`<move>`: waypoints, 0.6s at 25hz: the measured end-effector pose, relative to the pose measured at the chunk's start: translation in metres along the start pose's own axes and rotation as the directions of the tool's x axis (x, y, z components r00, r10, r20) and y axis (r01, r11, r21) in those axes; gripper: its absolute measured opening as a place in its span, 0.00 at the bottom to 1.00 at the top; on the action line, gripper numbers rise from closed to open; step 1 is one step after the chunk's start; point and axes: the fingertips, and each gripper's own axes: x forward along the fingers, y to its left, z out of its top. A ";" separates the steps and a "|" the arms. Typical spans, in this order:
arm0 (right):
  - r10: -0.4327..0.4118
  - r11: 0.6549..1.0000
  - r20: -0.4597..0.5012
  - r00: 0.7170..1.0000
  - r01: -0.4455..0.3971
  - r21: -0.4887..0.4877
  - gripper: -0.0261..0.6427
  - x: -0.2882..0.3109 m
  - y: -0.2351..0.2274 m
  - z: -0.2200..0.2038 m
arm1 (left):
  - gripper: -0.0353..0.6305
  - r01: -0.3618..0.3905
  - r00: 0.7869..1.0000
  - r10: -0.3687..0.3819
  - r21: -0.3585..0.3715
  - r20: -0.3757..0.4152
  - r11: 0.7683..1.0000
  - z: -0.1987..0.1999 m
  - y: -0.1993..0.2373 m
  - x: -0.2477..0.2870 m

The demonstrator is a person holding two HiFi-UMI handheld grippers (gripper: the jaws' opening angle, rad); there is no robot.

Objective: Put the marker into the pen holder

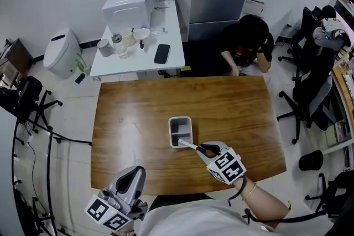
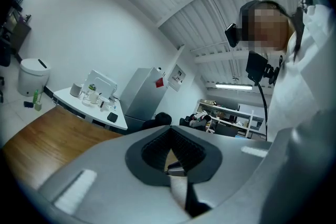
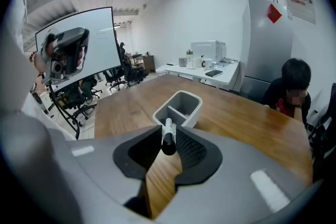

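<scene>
A grey two-compartment pen holder (image 1: 171, 133) stands near the middle of the wooden table (image 1: 133, 113). My right gripper (image 1: 202, 149) is shut on a marker (image 1: 187, 145) with a dark body. Its white tip points at the holder's near rim, just above it. In the right gripper view the marker (image 3: 167, 134) sits pinched between the dark pads, with the pen holder (image 3: 192, 114) right beyond its tip. My left gripper (image 1: 134, 174) hangs at the table's near edge, away from both, with its jaws (image 2: 170, 147) together and nothing between them.
A person in black (image 1: 246, 44) sits bent over at the table's far side. A white side table (image 1: 171, 61) behind carries an appliance, cups and a phone. Office chairs (image 1: 310, 91) stand to the right, and a whiteboard (image 3: 79, 50) to the left.
</scene>
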 end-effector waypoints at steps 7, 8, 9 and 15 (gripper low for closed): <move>-0.059 0.997 0.122 0.991 0.053 0.049 0.23 0.005 -0.003 0.025 | 0.04 -0.041 0.999 0.041 -0.026 0.019 0.999 0.003 0.018 -0.027; -0.075 0.996 0.137 0.988 0.067 0.061 0.25 0.005 -0.003 0.028 | 0.04 -0.039 0.999 0.039 -0.035 0.015 0.999 0.000 0.019 -0.029; -0.091 0.994 0.148 0.985 0.081 0.074 0.26 0.004 -0.003 0.031 | 0.04 -0.035 0.999 0.035 -0.043 0.012 0.998 -0.002 0.020 -0.031; -0.194 0.971 0.207 0.959 0.158 0.177 0.25 -0.026 0.007 0.043 | 0.04 0.030 0.999 -0.031 -0.067 -0.010 0.997 -0.007 0.024 -0.035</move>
